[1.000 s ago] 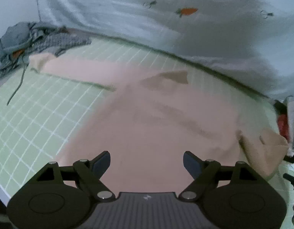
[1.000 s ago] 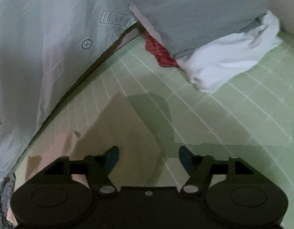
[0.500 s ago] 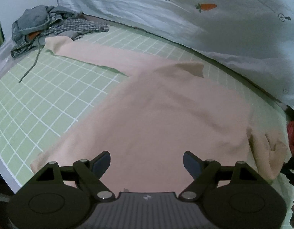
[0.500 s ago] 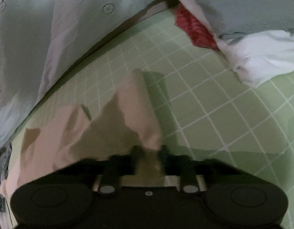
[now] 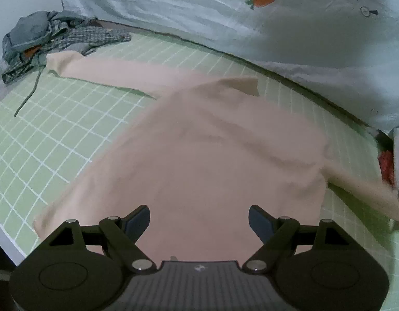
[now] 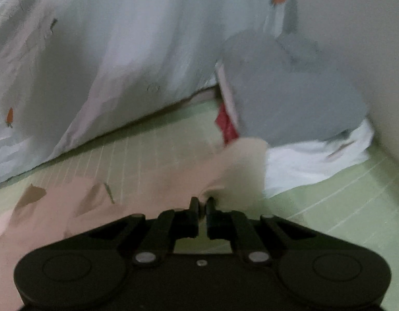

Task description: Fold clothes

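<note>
My right claw (image 6: 202,202) pinching the blurred pink sleeve (image 6: 241,165), its cuff hiding the clothes pile beyond, left claw (image 5: 199,216) hovering spread over the pink top (image 5: 199,160).

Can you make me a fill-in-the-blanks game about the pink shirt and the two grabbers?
1. The right gripper is shut on the pink shirt's ____.
2. The left gripper is ____ above the pink shirt.
3. The shirt lies on a ____ mat with white grid lines.
4. The sheet behind has an orange ____ on it.

Missing words: sleeve; open; green; carrot
</note>
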